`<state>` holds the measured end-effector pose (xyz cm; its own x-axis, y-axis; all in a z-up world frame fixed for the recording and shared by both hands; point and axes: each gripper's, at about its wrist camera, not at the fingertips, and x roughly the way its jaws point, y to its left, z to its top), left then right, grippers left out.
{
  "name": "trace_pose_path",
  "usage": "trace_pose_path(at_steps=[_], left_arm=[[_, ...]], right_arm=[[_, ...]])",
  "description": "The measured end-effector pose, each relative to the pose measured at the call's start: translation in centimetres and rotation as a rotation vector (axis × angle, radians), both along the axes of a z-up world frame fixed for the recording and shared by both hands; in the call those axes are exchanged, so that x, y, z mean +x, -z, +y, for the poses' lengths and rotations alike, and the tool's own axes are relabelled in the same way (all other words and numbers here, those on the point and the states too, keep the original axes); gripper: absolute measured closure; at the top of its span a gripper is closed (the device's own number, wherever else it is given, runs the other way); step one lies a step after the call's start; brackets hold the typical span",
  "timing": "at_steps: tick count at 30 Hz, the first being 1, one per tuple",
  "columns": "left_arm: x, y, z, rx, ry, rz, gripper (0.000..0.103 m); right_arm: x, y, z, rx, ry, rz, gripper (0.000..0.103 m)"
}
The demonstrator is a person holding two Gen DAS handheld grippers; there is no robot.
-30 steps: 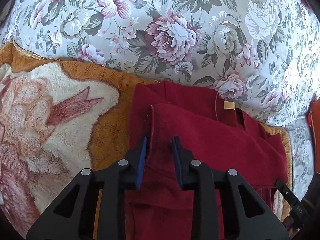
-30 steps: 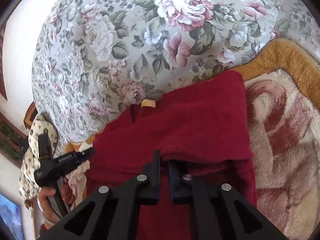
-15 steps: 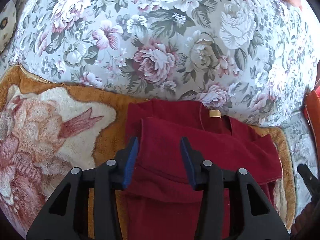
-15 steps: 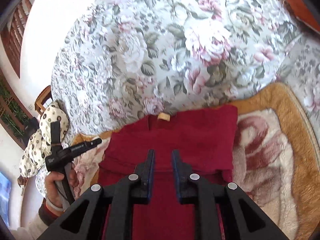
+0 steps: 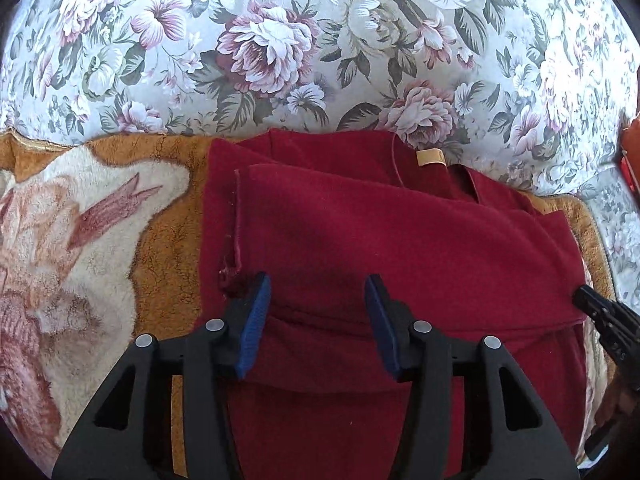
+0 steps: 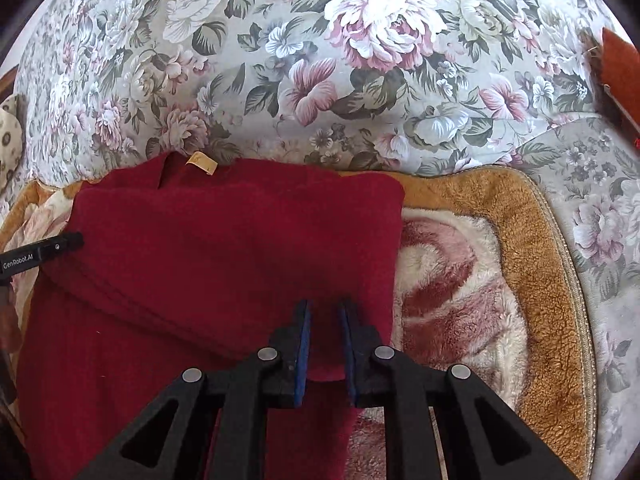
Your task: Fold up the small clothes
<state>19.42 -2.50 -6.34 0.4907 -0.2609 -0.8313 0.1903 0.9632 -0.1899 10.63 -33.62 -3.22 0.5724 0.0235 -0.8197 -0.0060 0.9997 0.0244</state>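
A dark red garment (image 5: 380,232) with a small tan label (image 5: 430,157) lies on a fluffy blanket, its near part folded over toward the label. My left gripper (image 5: 316,300) is open above the fold's near edge, holding nothing. In the right wrist view the garment (image 6: 224,248) fills the left half. My right gripper (image 6: 325,312) hovers over the fold's right corner with the jaws a narrow gap apart and nothing between them. The right gripper's tip shows at the right edge of the left wrist view (image 5: 600,312).
The orange and cream fluffy blanket (image 5: 88,248) lies under the garment, on a floral sheet (image 5: 320,40). The blanket spreads to the right in the right wrist view (image 6: 500,280). An orange-red object (image 6: 622,68) sits at the far right.
Both grippers have let go of the folded-over edge. The left jaws opened wide. The right jaws parted slightly and the right gripper lifted, then came down near the fold's right corner.
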Motion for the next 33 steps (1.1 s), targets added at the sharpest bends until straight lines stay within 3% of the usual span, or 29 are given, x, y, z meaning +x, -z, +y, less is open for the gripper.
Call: trace_pose_path(at_steps=[5,9,10,17,21,22,24,27,33], left_arm=[[-1.4,-0.7,1.0,-0.028,-0.021,0.007,0.055],[-1.7,0.4,1.0,-0.014,-0.027,0.02,0.055],[-1.9,0.6,1.0,-0.016,-0.03,0.01,0.055],[-5.0,-1.1,2.3,-0.039,-0.046,0.016,0.055],[-9.0,-2.1,4.0,-0.085,-0.043,0.064,0.054],[-10.0,-2.4,4.2,-0.089,-0.039,0.063,0.05],[-12.6,-2.7,4.9,-0.103,-0.029,0.074,0.042],[-16.8,-3.0,5.8,-0.136,-0.022,0.086,0.041],[-22.4,-1.2,5.8,-0.129,0.002,0.112,0.037]], right_arm=[[-2.6,-1.8,0.4,0.063,-0.039,-0.048,0.088],[-1.5,1.0,0.2,0.028,-0.014,0.06,0.088],[-1.4,1.1,0.1,0.039,-0.011,0.046,0.088],[-4.5,-1.6,0.6,0.128,-0.009,0.016,0.086],[-9.2,-2.1,1.4,0.219,-0.031,0.032,0.075],[-10.1,-1.9,1.7,0.231,-0.042,0.048,0.075],[-12.2,-1.4,2.3,0.183,-0.046,0.085,0.075],[-15.4,-1.6,2.7,0.114,-0.036,0.076,0.075],[-21.6,-1.8,0.3,0.235,0.011,0.071,0.063]])
